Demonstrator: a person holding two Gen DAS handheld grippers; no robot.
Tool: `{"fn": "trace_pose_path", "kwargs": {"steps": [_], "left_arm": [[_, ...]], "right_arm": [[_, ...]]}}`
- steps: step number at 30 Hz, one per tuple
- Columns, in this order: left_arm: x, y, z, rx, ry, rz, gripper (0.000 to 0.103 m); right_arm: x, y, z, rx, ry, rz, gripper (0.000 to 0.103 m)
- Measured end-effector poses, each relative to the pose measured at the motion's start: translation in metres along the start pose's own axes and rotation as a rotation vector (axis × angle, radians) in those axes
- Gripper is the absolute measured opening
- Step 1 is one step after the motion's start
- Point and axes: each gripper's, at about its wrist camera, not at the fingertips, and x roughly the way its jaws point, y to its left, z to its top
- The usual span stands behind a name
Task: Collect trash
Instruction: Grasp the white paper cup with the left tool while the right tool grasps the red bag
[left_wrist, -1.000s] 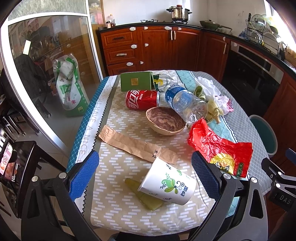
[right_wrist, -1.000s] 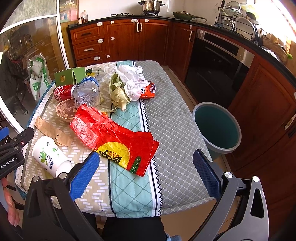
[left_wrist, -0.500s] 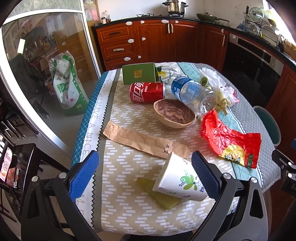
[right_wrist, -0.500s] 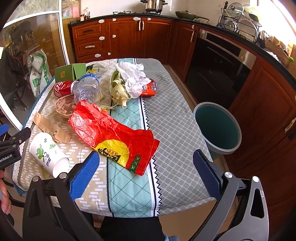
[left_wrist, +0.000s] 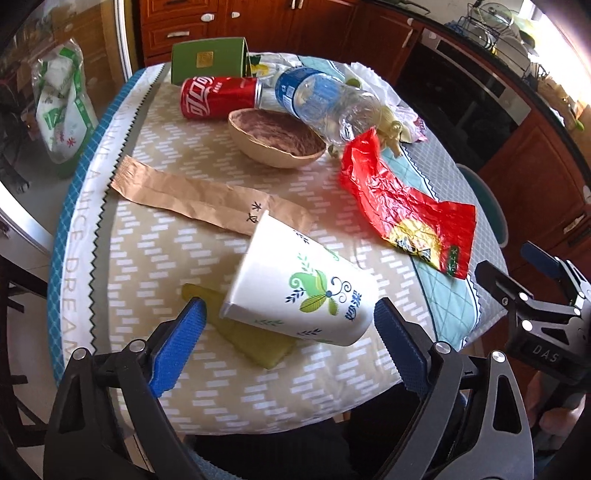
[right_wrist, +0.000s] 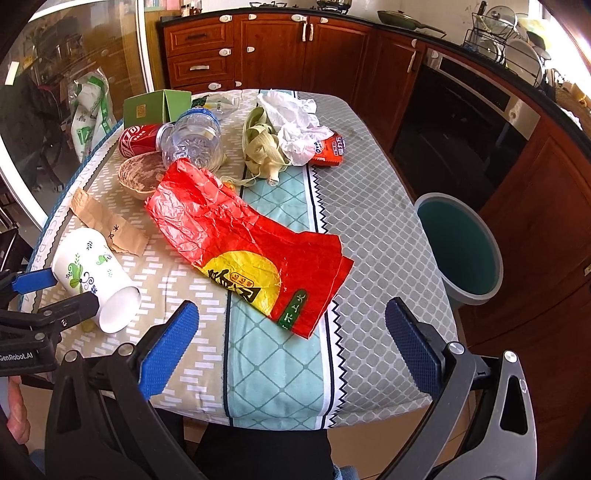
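Litter on the cloth-covered desk (right_wrist: 369, 206), with the bin beside it

The right claw (right_wrist: 291, 347) hangs wide open above the desk's near edge, nothing between its blue pads (right_wrist: 168, 349). Just beyond lies a crumpled red wrapper (right_wrist: 243, 243). To its left a white paper cup (right_wrist: 94, 275) lies on its side between the left claw's fingers (seen at the frame edge). Farther back sit a clear bottle (right_wrist: 194, 142), a red can (right_wrist: 138, 140), a brown bowl (right_wrist: 140, 175) and white tissue (right_wrist: 295, 125). A teal bin (right_wrist: 460, 247) stands on the floor, right of the desk.

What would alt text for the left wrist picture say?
A left claw with blue pads, closing but not yet touching, straddles a tipped white paper cup on a cluttered table. Beyond lie a brown paper bag, red wrapper, cola can and plastic bottle.
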Motion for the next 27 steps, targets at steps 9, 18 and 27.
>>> {"fn": "trace_pose_path", "kwargs": {"steps": [9, 18, 27], "left_arm": [[-0.008, -0.022, 0.037, 0.081, -0.07, 0.072, 0.049], [-0.013, 0.014, 0.029, -0.015, -0.038, 0.038, 0.073], [-0.009, 0.029, 0.028, -0.046, 0.008, 0.0, 0.079]], "right_arm": [[0.02, -0.014, 0.002, -0.005, 0.036, 0.055, 0.097], [0.064, 0.043, 0.037, -0.234, 0.045, 0.229, 0.096], [0.095, 0.049, 0.041, -0.238, 0.072, 0.249, 0.056]]}}
